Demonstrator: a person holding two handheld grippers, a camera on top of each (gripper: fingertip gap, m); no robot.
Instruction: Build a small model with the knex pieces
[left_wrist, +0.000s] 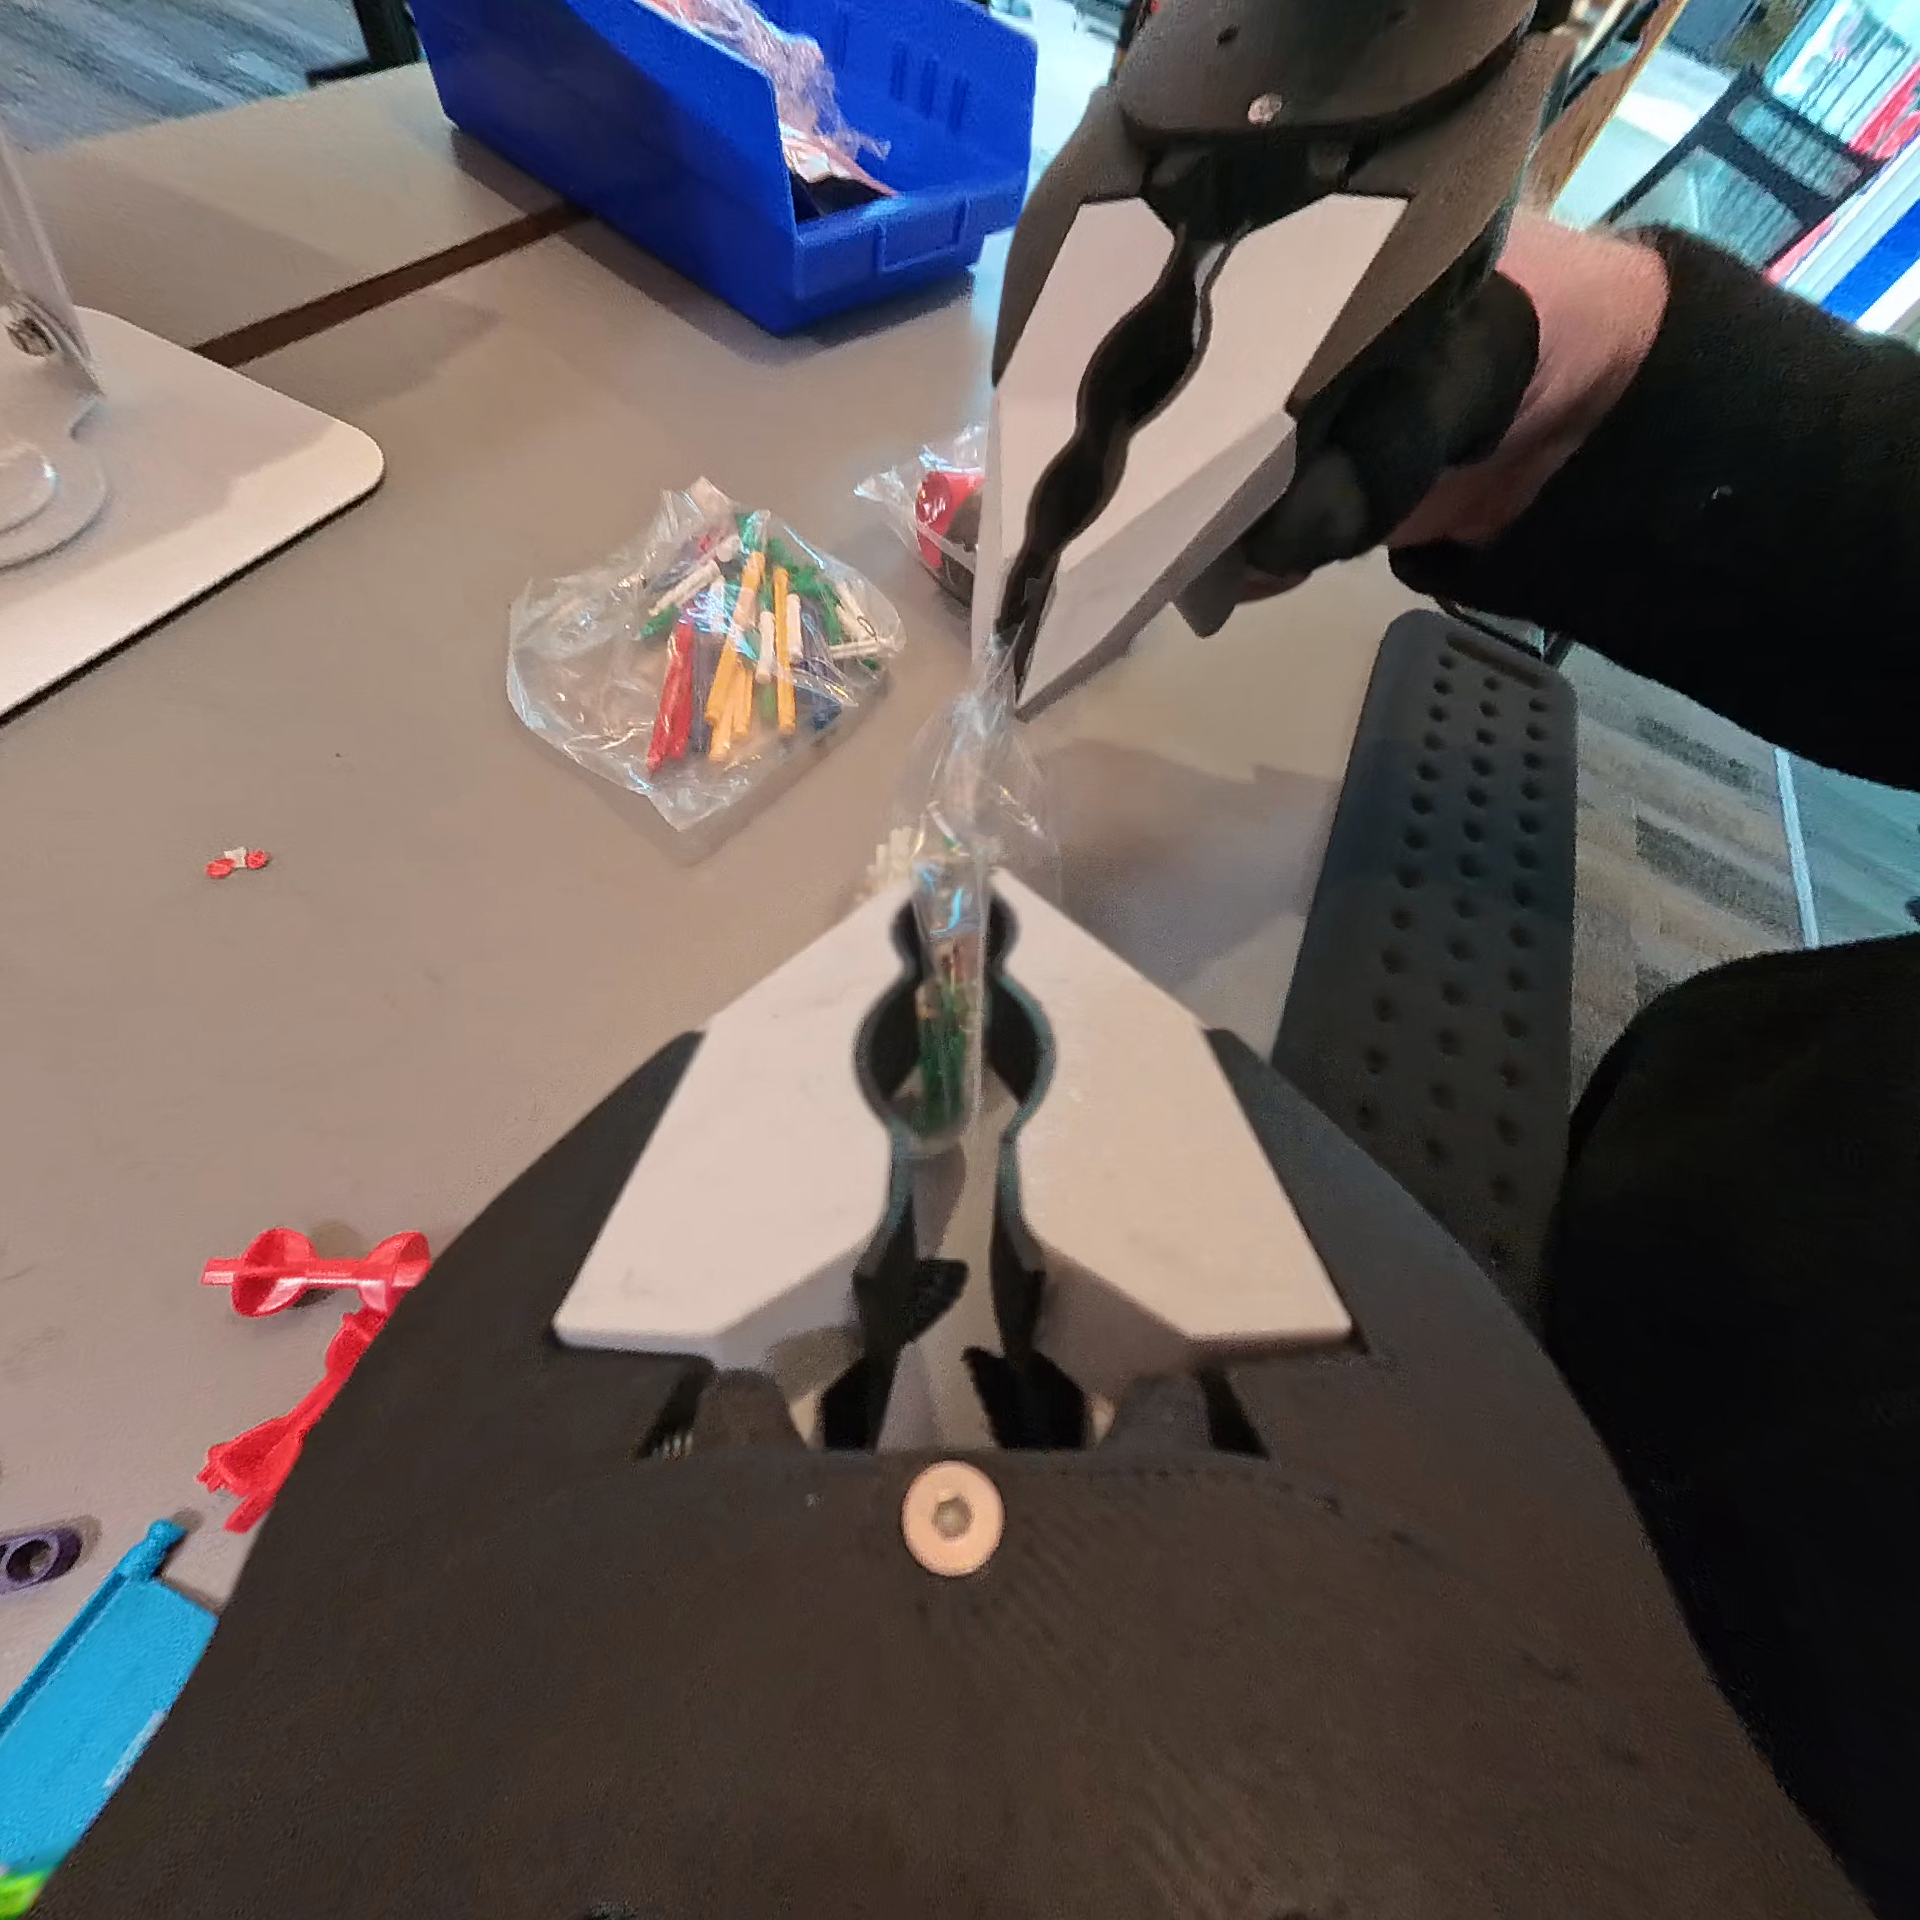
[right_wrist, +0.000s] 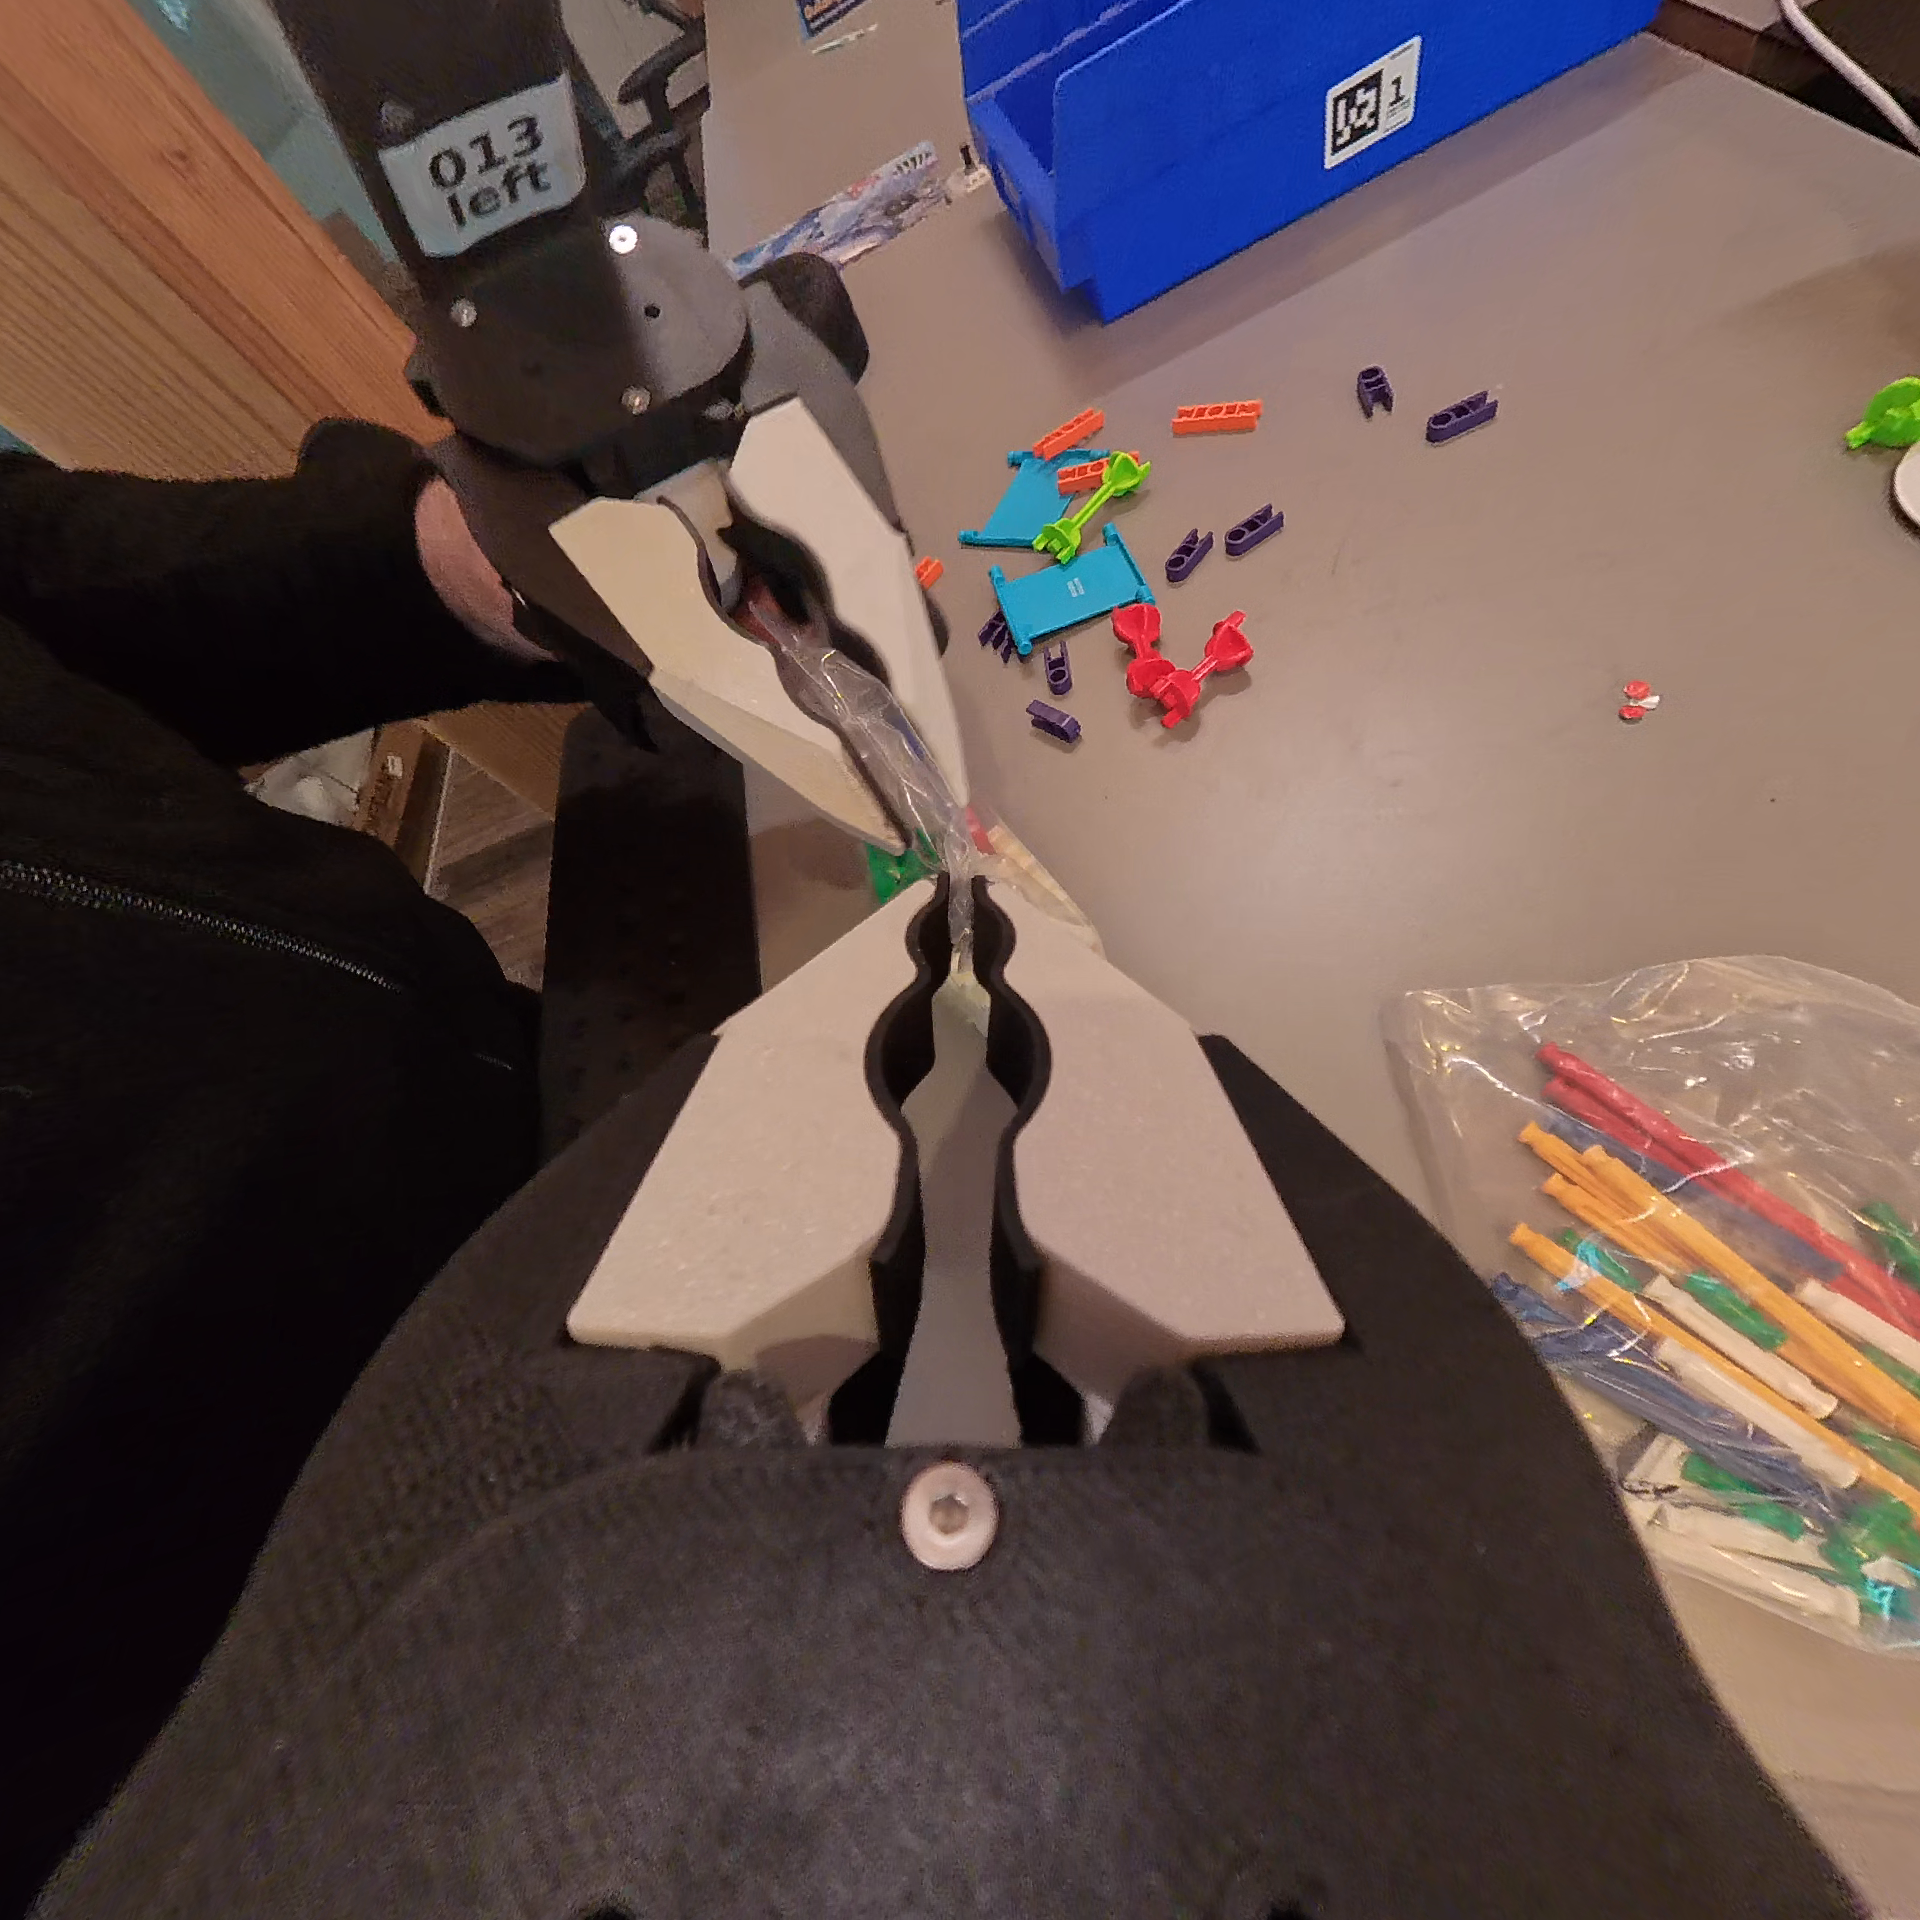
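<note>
Clamping one small clear bag (left_wrist: 971, 821) between them, left tongs (left_wrist: 948, 914) and right tongs (right_wrist: 961, 894); table (left_wrist: 416, 987) beneath.

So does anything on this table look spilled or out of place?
Yes. Small plastic parts lie scattered loose across the table, not in the blue bin. The small clear bag is stretched between the left gripper and right gripper.

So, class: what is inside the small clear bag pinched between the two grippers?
Inside the small clear bag, green and white plastic pieces show between the left gripper fingers. The right gripper pinches its top. Crumpled film and fingers hide the rest.
</note>
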